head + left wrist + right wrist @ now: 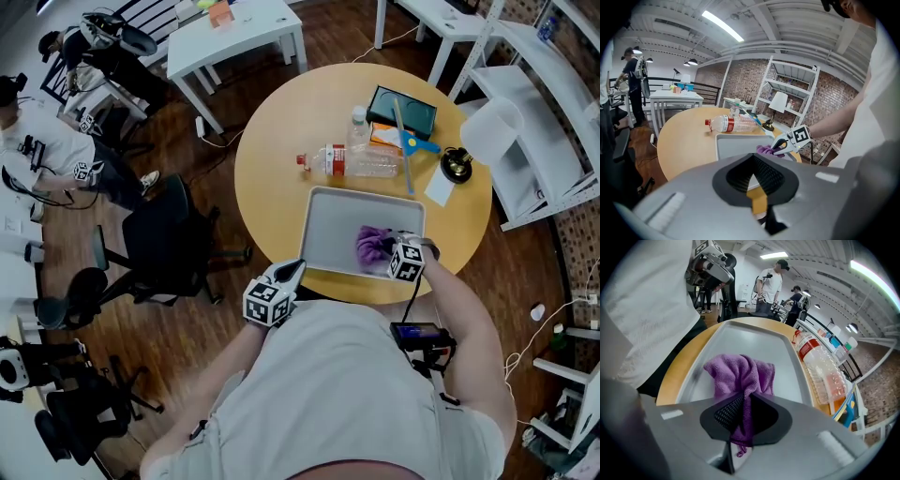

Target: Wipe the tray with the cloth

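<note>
The right tongs [389,246] [743,401] are clamped on a bunched purple cloth [372,246] [740,373] [765,150], which rests on the tray [347,211] [754,341] [736,143] by its near right corner. The tray lies at the table's [272,159] near edge. The left tongs [292,272] [752,161] hang closed and empty just off the tray's near left corner, over the table's edge. A bottle [361,161] [820,366] [733,124] lies on its side just beyond the tray's far edge.

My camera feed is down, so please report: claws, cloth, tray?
Right claw shut on purple cloth, cloth resting in tray. Left claw shut, empty, off the tray. Bottle lies beyond tray, not blocking.
</note>
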`<action>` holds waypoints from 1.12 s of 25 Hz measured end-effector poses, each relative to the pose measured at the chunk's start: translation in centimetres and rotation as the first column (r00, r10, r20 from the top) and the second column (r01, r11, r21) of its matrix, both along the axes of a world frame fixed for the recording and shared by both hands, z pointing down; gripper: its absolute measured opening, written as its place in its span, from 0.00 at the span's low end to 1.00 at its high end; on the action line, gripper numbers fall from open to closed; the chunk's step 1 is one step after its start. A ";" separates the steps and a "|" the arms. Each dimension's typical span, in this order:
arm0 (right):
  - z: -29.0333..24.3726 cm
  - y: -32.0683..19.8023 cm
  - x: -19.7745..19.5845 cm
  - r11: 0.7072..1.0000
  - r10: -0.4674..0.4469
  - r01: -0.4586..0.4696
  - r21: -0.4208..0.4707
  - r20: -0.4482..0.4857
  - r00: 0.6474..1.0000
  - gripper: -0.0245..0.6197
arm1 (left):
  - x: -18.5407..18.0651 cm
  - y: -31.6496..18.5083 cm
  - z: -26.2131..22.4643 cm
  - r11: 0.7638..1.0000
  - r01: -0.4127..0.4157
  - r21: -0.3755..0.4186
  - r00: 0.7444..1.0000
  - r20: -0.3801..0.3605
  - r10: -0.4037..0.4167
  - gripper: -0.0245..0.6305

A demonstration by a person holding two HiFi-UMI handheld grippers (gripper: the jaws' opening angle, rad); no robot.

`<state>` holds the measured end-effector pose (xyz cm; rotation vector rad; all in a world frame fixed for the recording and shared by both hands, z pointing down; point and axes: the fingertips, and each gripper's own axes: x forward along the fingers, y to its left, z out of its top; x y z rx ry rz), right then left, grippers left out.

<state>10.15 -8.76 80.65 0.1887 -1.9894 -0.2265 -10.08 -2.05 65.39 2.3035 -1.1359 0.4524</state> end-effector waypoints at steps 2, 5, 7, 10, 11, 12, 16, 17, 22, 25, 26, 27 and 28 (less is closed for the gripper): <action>0.0 -1.6 0.0 1.000 0.019 -0.019 0.012 -0.008 1.000 0.11 | -0.3 -0.1 0.1 1.000 0.013 -0.006 1.000 0.002 -0.013 0.04; -0.1 -4.0 0.1 0.998 0.047 -0.046 0.035 -0.021 0.999 0.11 | -0.5 -0.4 0.1 1.000 0.025 -0.010 1.000 0.002 -0.025 0.04; -0.1 -5.6 0.4 0.997 0.063 -0.061 0.052 -0.035 0.997 0.11 | -0.6 -0.6 0.1 0.999 0.031 -0.011 1.000 0.003 -0.031 0.04; 0.1 -7.5 0.9 0.993 0.099 -0.096 0.072 -0.050 0.994 0.11 | -0.8 -0.8 0.2 0.999 0.044 -0.015 0.999 0.008 -0.044 0.04; 0.2 -8.1 1.0 0.991 0.113 -0.109 0.080 -0.054 0.992 0.11 | -0.9 -0.9 0.2 0.999 0.050 -0.018 0.999 0.010 -0.050 0.04; 0.3 -8.7 1.1 0.989 0.125 -0.119 0.092 -0.060 0.990 0.11 | -1.0 -0.9 0.2 0.998 0.056 -0.021 0.998 0.011 -0.056 0.04; 0.5 -10.9 1.5 0.974 0.175 -0.158 0.164 -0.095 0.980 0.11 | -1.5 -1.0 0.4 0.997 0.071 -0.030 0.997 0.011 -0.071 0.04; 0.6 -11.2 1.5 0.972 0.182 -0.164 0.170 -0.096 0.979 0.11 | -1.5 -1.1 0.5 0.997 0.073 -0.031 0.997 0.010 -0.073 0.04; 0.6 -11.1 1.3 0.976 0.183 -0.171 0.135 -0.081 0.980 0.10 | -1.2 -1.2 0.8 0.996 0.079 -0.038 0.997 0.000 -0.079 0.04; 0.5 -11.1 0.7 0.983 0.152 -0.142 0.120 -0.087 0.985 0.10 | -1.5 -1.0 0.5 0.995 0.088 -0.038 0.996 -0.008 -0.089 0.04; 0.4 -11.2 0.2 0.985 0.140 -0.129 0.117 -0.085 0.987 0.10 | -1.8 -0.9 0.4 0.994 0.098 -0.039 0.995 -0.010 -0.099 0.04; 0.4 -11.4 -0.5 0.986 0.127 -0.117 0.116 -0.082 0.988 0.10 | -2.2 -0.8 0.5 0.993 0.112 -0.041 0.994 -0.010 -0.112 0.04; 0.4 -11.6 -1.2 0.988 0.114 -0.104 0.118 -0.080 0.990 0.10 | -2.6 -0.6 0.6 0.991 0.126 -0.045 0.992 -0.010 -0.126 0.04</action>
